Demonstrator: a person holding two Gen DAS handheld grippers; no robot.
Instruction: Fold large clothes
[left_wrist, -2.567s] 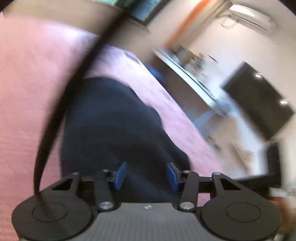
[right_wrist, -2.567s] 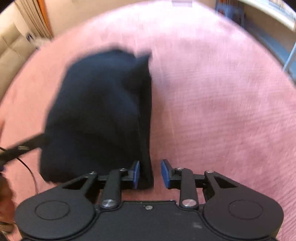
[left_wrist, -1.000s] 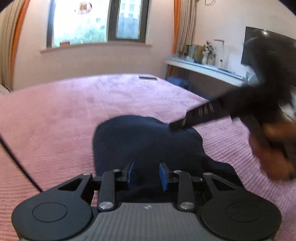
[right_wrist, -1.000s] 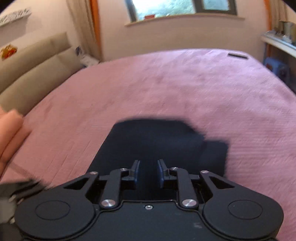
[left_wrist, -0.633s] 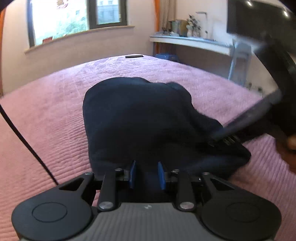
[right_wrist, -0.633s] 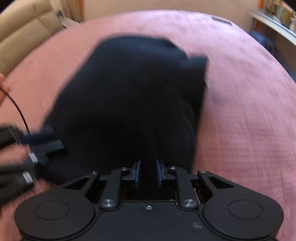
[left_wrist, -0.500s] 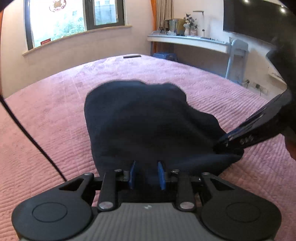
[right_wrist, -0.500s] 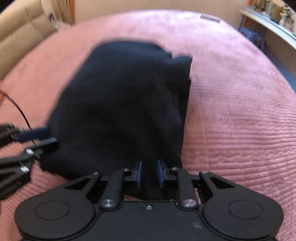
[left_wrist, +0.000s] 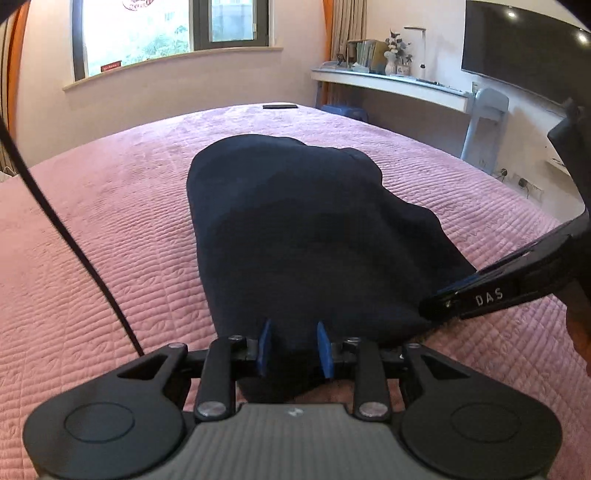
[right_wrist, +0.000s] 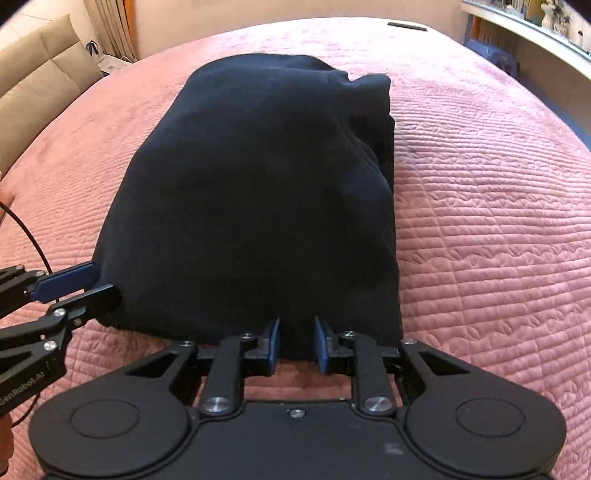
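Observation:
A dark navy garment lies folded in a thick pile on the pink quilted bed. My left gripper is shut on the near edge of the garment, cloth bunched between its blue pads. At the same near edge, further right, my right gripper is shut on the cloth too. In the left wrist view the right gripper's fingers clamp the garment's right corner. The right wrist view shows the left gripper's fingers at the left corner.
A window and sill lie beyond the bed's far end. A long shelf with books and vases and a wall television stand to the right. A beige headboard is at the left. A small dark object lies on the far bed edge.
Both grippers came down and drew the garment's near edge toward me, so the folded pile now rests flatter on the bed. Both have kept their hold.

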